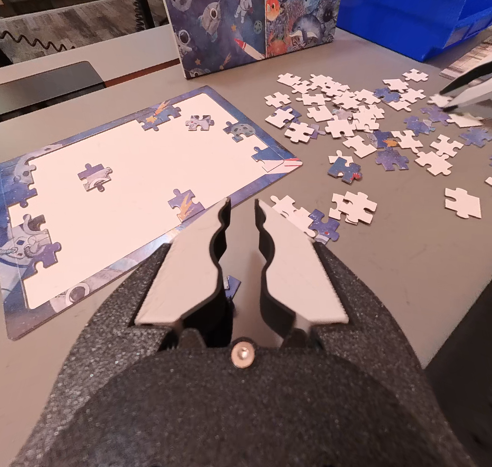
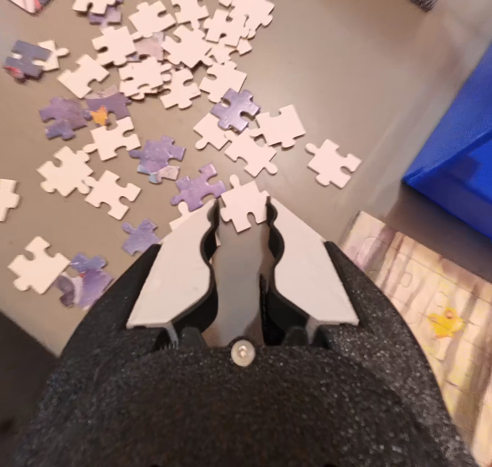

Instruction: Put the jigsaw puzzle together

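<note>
Left wrist view only: puzzle tray (image 1: 127, 166), mostly unfilled, ahead-left of the left gripper (image 1: 242, 201), fingers spread, empty. Right wrist view: right gripper (image 2: 242, 203) pinching a white face-down piece (image 2: 243, 205) between its fingertips; loose pieces (image 2: 170, 63) scattered beyond.

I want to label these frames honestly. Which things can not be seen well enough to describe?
- White piece between the right gripper fingers: printed side faces down; the blurred right wrist view leaves the grip uncertain.
- Puzzle tray: left wrist view crops its left side; the left gripper covers its near edge.
- Blue bin: cut off by edges in both views.
</note>
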Action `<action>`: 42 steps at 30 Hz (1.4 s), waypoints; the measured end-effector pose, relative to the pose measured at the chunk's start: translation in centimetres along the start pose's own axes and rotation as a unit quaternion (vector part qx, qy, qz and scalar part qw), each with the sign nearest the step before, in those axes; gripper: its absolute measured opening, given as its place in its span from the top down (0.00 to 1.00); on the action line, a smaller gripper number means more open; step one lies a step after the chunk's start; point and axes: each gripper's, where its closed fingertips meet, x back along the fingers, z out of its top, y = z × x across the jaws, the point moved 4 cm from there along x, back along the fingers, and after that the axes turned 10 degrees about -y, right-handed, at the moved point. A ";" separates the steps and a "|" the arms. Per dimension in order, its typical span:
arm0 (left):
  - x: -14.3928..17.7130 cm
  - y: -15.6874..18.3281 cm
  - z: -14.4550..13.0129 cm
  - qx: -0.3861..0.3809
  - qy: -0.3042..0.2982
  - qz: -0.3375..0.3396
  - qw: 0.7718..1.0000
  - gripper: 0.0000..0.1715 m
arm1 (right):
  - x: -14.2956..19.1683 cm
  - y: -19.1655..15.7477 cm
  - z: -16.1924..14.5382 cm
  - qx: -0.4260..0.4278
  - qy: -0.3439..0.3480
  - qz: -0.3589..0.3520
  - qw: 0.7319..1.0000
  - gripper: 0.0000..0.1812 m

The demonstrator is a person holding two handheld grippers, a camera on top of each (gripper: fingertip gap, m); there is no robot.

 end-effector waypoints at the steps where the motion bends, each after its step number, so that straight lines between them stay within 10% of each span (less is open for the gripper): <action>1: 0.0 0.0 0.0 0.001 -0.002 0.000 1.000 0.90 | 0.0 0.1 0.1 0.012 0.003 -0.015 1.000 0.80; 14: -0.2 0.2 -0.3 -0.012 -0.011 0.003 1.000 0.90 | 0.2 1.2 -0.4 -0.050 0.020 0.007 0.999 0.82; 20: 0.1 0.2 0.0 -0.010 0.002 0.000 1.000 0.90 | 3.1 -1.4 2.6 -0.084 0.132 0.145 0.977 0.82; 25: 2.2 2.2 2.4 0.058 0.089 -0.134 0.985 0.90 | 9.1 -9.0 10.3 -0.078 0.326 0.431 0.838 0.82; 31: 8.9 5.0 5.9 0.123 0.242 -0.407 0.872 0.78 | 9.0 -19.0 14.7 -0.085 0.278 0.702 0.650 0.82; 35: 10.9 5.3 6.1 0.132 0.265 -0.485 0.823 0.73 | 6.6 -25.3 15.1 -0.088 0.170 0.784 0.590 0.82; 42: 10.6 6.8 5.2 0.100 0.221 -0.513 0.823 0.76 | 5.9 -29.3 14.9 -0.090 0.106 0.836 0.530 0.81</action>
